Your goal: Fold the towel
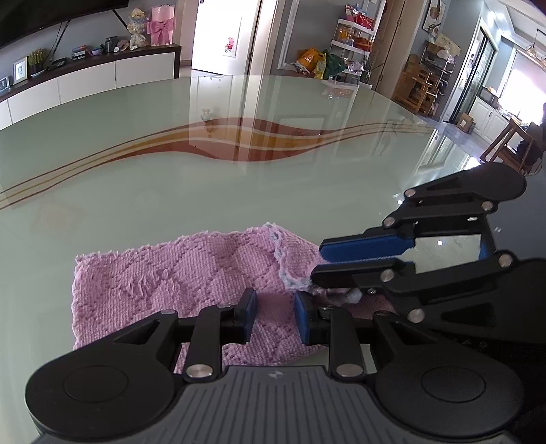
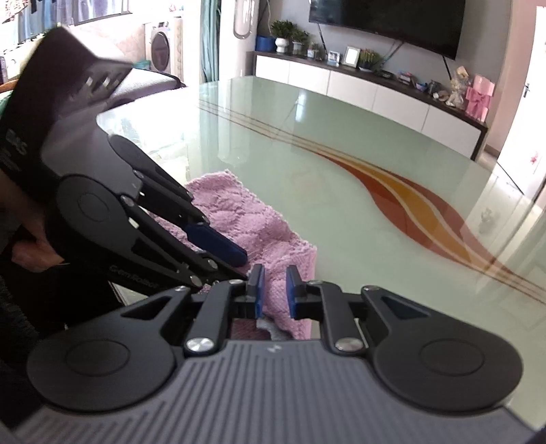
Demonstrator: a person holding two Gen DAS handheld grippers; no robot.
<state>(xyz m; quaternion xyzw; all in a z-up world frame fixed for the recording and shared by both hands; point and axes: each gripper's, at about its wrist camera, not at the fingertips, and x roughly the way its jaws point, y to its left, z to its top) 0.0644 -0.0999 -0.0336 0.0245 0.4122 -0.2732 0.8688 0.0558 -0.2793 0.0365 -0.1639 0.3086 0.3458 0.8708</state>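
Towel (image 1: 177,283): pink, lies partly folded on the glass table (image 1: 239,191).
Left gripper (image 1: 273,316): held over the towel's near edge; jaws parted, nothing pressed.
Right gripper (image 2: 274,292): jaws narrowly parted around a raised fold; grip cannot be told.

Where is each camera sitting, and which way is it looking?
Left wrist view: sits on the left gripper, looking down across the pink towel and the glass table; the right gripper enters from the right.
Right wrist view: sits on the right gripper, looking over the towel toward the TV; the left gripper and a hand show at left.
Both share the towel, table and both grippers.
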